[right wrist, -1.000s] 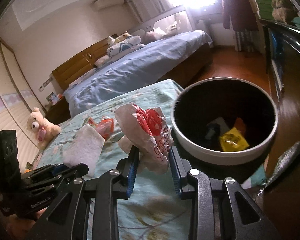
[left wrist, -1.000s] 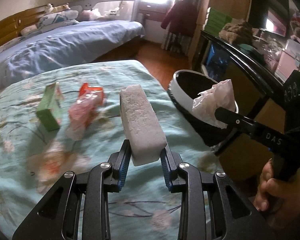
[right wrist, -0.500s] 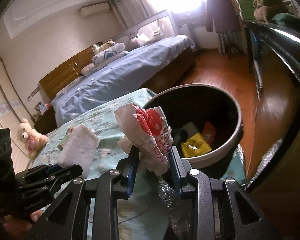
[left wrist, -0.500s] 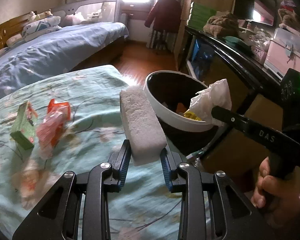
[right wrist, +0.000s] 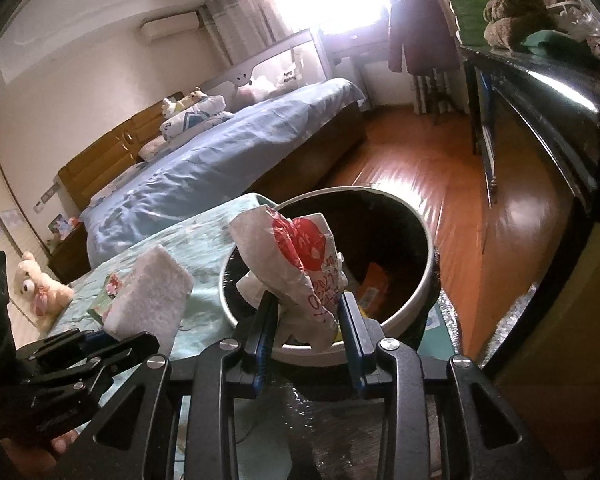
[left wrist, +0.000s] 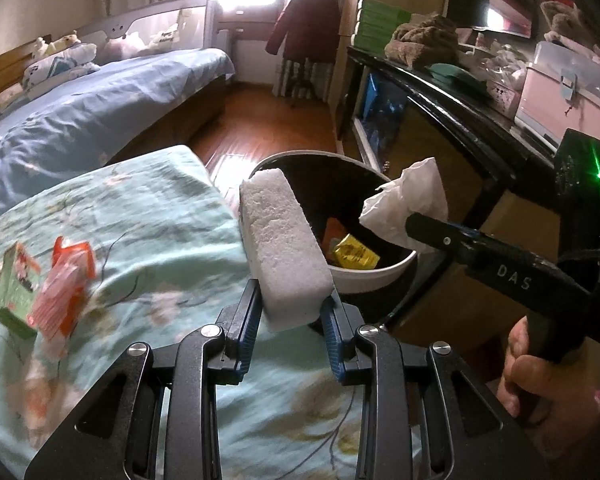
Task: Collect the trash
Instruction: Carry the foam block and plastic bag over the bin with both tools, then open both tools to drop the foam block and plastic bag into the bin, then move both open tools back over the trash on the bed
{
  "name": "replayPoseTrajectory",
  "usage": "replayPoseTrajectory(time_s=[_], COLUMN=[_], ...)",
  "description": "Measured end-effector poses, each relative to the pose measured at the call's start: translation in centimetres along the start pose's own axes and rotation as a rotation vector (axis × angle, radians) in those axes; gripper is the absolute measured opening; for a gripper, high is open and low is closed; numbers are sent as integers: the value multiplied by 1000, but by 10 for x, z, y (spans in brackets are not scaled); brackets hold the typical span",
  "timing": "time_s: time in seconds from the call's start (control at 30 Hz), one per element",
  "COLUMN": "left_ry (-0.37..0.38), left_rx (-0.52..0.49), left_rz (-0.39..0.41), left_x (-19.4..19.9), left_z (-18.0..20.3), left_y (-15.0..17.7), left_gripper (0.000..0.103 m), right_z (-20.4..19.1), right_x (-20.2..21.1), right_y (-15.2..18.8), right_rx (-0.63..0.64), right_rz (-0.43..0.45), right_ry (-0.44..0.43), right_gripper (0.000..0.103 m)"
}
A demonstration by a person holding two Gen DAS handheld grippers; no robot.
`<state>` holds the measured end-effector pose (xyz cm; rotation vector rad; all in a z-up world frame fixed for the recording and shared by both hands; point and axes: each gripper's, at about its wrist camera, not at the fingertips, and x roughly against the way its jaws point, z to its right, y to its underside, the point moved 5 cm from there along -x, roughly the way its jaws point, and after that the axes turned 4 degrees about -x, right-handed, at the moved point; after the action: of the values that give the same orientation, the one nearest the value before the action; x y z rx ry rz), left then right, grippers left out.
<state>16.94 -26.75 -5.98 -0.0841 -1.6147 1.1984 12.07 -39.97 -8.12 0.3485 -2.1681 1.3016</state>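
My left gripper (left wrist: 289, 312) is shut on a white foam block (left wrist: 282, 240) and holds it over the near rim of the round white trash bin (left wrist: 374, 276). My right gripper (right wrist: 309, 320) is shut on a crumpled white-and-red paper wrapper (right wrist: 300, 264) and holds it above the bin (right wrist: 416, 300). The wrapper also shows in the left wrist view (left wrist: 410, 206). The foam block also shows in the right wrist view (right wrist: 150, 300). The bin holds a yellow packet (left wrist: 354, 256) and orange scraps.
A green box (left wrist: 14, 292) and a red-pink wrapper (left wrist: 66, 284) lie on the teal floral bedspread (left wrist: 148, 216) at left. A black cabinet (left wrist: 460, 100) stands right of the bin. A blue bed (left wrist: 80, 108) and wooden floor (left wrist: 268, 116) lie beyond.
Both grippers have moved toward the bin with their loads. The foam block now reaches the bin's rim and the wrapper hangs over its opening.
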Motion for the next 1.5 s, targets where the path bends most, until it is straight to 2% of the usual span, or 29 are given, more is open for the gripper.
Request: replayPoseTrajectory(time_s=[0.5, 1.07, 1.17, 1.2, 1.23, 1.33, 1.5], left_ry=[22, 23, 16, 13, 12, 4, 4], left_rx=[-34, -58, -61, -57, -51, -39, -6], left_rz=[-23, -42, -38, -37, -38, -21, -10], left_x=[-28, -54, -54, -55, -54, -49, -40], left_z=[11, 17, 18, 17, 17, 13, 6], left_y=[-25, -41, -42, -43, -43, -43, -34], left_gripper=[28, 29, 31, 35, 44, 59, 62], right_z=[15, 36, 36, 36, 37, 38, 40], right_x=[-19, -43, -45, -46, -47, -50, -43], right_y=[-15, -33, -36, -36, -37, -38, -39], right_rx=[-3, -34, -31, -25, -23, -27, -39], right_rz=[-34, -83, -91, -94, -97, -111, -91], right_ry=[39, 31, 31, 34, 36, 36, 36], right_gripper=[34, 35, 36, 38, 40, 56, 64])
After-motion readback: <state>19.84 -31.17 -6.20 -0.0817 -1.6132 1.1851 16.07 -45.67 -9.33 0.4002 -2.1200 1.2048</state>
